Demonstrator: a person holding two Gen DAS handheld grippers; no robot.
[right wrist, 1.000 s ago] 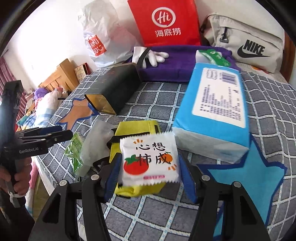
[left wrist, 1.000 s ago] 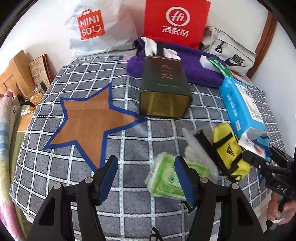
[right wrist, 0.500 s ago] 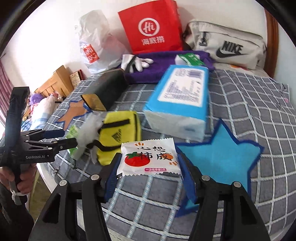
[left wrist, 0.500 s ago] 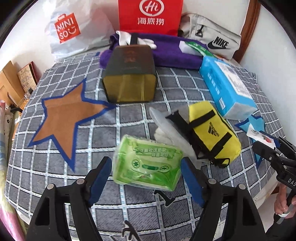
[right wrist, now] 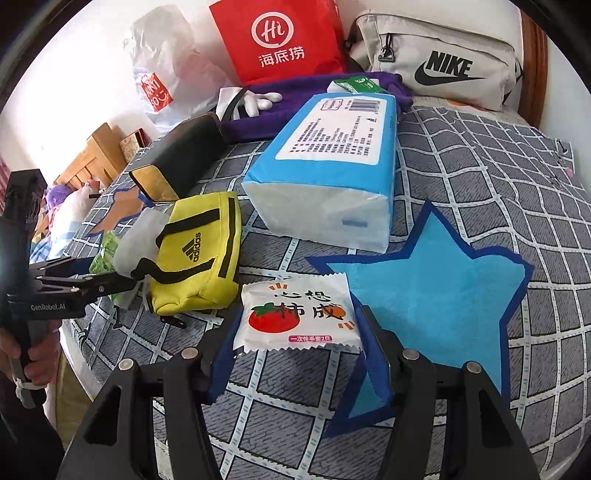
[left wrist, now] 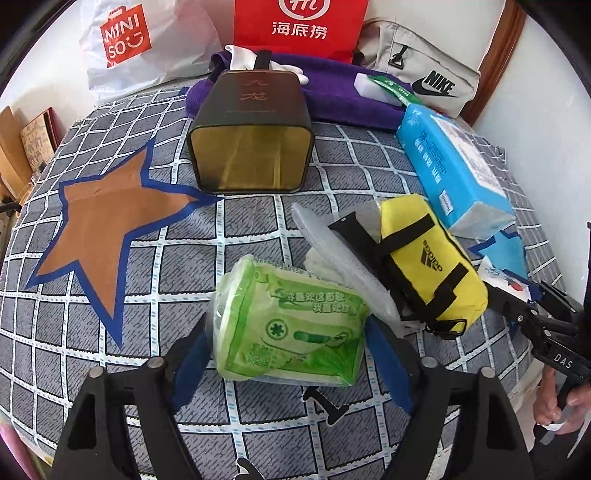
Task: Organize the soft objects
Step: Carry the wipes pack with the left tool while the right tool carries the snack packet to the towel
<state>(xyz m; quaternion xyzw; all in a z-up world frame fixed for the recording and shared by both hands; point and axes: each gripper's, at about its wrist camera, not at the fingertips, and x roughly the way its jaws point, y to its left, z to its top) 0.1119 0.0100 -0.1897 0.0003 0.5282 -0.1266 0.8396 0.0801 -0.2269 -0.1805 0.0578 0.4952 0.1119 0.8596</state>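
— Bedroom, white wall; grey checked bed cover (left wrist: 258,229) with a brown star (left wrist: 99,221) and a blue star (right wrist: 436,280) sewn on. Along the wall?

— A white shopping bag (left wrist: 140,44), a red bag (left wrist: 299,26) and a grey waist bag (right wrist: 436,62), side by side. In front of them a purple towel (left wrist: 332,96) with white gloves (left wrist: 288,70) on top.

— And mid-bed?

— A dark tin (left wrist: 251,129) on its side, open mouth toward the near edge, just beside the brown star. To its right a blue tissue pack (right wrist: 332,177), one end touching a point of the blue star. Nearer, a yellow pouch (left wrist: 424,258) with black straps, leaning on a clear plastic wrap (left wrist: 332,254).

— Left gripper (left wrist: 288,343)?

— Pointing steeply down at the near edge of the bed. Spread wide, having just been opening. Between the blue pads a green tissue pack (left wrist: 291,321), lying on the cover against the plastic wrap; pads flanking its two ends, apparently without pressing.

— Right gripper (right wrist: 297,328)?

— About half spread, clamped on a white sachet (right wrist: 299,314) with a tomato print, one pad on each side edge. Sachet off the cover, hanging over the left point of the blue star, just beside the yellow pouch.

— Hands?

— One gripping each handle, at the frame edges only.
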